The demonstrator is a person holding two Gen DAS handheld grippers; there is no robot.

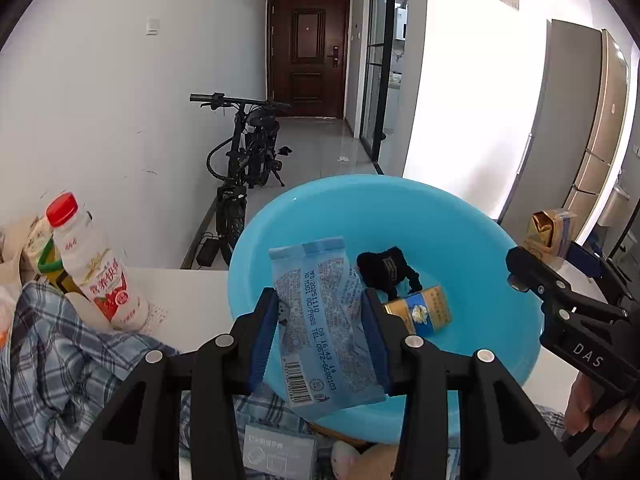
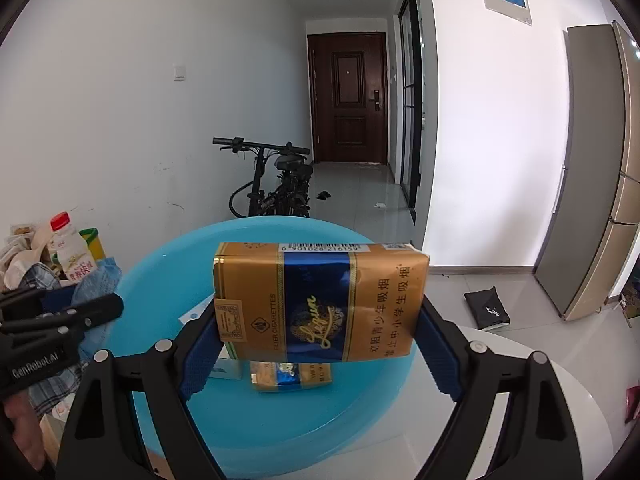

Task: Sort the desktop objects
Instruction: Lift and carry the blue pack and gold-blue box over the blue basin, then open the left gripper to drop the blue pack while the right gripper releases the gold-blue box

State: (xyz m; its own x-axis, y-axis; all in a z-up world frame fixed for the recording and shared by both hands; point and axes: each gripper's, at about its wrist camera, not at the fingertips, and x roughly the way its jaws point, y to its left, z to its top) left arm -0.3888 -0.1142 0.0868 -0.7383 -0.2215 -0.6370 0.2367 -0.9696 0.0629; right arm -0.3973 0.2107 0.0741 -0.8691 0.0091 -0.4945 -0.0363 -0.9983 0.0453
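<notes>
Here, tissue pack (image 1: 316, 320) between left gripper (image 1: 320, 332) pads

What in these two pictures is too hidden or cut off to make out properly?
- Left wrist view: the grey packet at the bottom edge, covered by the left gripper and its blue tissue pack.
- Right wrist view: a second gold pack and a pale box in the blue basin, mostly behind the held cigarette pack.
- Left wrist view: a plush toy, cut off below.
</notes>
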